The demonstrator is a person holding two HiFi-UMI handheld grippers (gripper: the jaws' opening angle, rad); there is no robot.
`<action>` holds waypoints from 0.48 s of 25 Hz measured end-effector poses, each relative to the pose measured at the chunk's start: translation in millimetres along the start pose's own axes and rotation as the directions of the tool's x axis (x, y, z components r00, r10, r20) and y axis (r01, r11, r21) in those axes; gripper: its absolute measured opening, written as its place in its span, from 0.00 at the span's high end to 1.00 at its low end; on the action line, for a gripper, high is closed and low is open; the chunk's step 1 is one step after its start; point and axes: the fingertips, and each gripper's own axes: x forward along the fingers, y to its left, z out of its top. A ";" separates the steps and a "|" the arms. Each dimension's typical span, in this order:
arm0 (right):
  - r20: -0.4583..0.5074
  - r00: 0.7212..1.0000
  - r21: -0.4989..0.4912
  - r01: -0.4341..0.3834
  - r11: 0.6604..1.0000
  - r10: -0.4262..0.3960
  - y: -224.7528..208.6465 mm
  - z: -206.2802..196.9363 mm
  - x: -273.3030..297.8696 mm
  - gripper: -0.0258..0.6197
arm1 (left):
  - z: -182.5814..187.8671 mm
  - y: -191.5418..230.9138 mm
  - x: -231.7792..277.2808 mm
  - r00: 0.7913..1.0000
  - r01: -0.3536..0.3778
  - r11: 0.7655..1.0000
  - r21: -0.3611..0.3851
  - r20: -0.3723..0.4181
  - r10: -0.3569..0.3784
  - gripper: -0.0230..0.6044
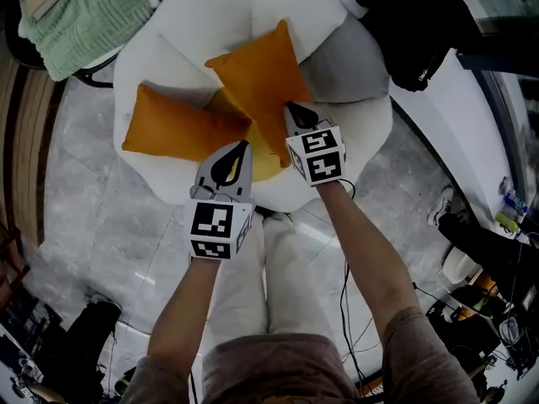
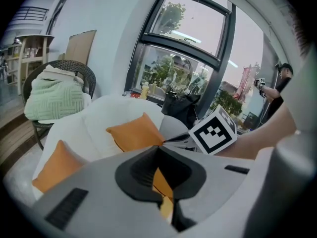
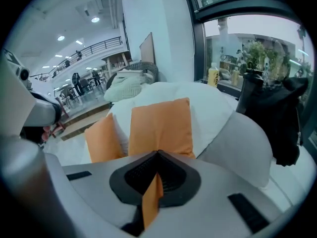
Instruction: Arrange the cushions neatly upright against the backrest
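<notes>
Far left, green blanket (image 1: 80, 19) heaped on a wicker chair (image 2: 81, 68). White sofa (image 1: 168, 57) next. On its seat, left orange cushion (image 1: 173, 129) lies slumped, not upright. Left gripper (image 1: 242, 148): jaws pinched tight on a fold of the yellow-orange cushion (image 1: 263, 154), which lies low at the seat front. Middle orange cushion (image 1: 265, 74) stands tilted on a corner against the backrest. Right gripper (image 1: 292, 108): jaws closed narrow on orange fabric at that cushion's lower corner. Grey cushion (image 1: 345, 70) just beside, right. Black bag (image 1: 421, 23) beyond.
</notes>
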 end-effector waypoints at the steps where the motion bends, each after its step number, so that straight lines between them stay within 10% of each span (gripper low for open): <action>1: 0.011 1.000 0.008 0.002 1.000 -0.002 -0.5 4.5 -2.8 0.93 | 1.2 -1.1 -0.6 1.000 0.001 1.000 0.000 0.000 -0.001 0.96; 12: 0.171 0.984 0.073 0.037 0.997 -0.049 -10.6 67.3 -28.8 0.93 | 9.8 -5.6 -5.0 1.000 0.007 1.000 0.007 -0.002 -0.007 0.96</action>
